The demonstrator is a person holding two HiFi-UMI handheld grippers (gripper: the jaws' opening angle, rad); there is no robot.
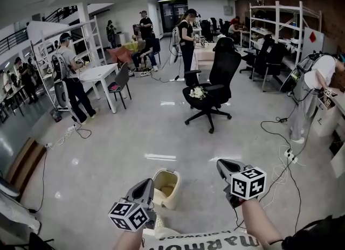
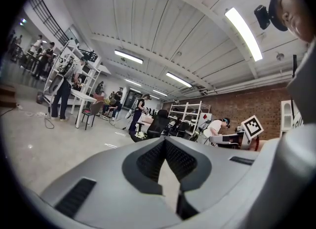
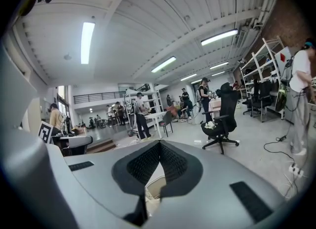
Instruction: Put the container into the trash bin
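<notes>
**Trash bin upright on the floor between two closed grippers**

The cream trash bin (image 1: 169, 202) stands upright on the floor (image 1: 108, 152), low in the frame, with its mouth pointing up. Its longer side runs away from the person. I cannot tell what is inside. The left gripper (image 1: 146, 183) and right gripper (image 1: 221, 164) hover beside it, fingers clenched on nothing.

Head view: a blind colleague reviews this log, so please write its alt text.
The left gripper and right gripper hover low over a grey floor, an open cream trash bin between them. Beyond stands a black office chair in a busy workshop.
</notes>
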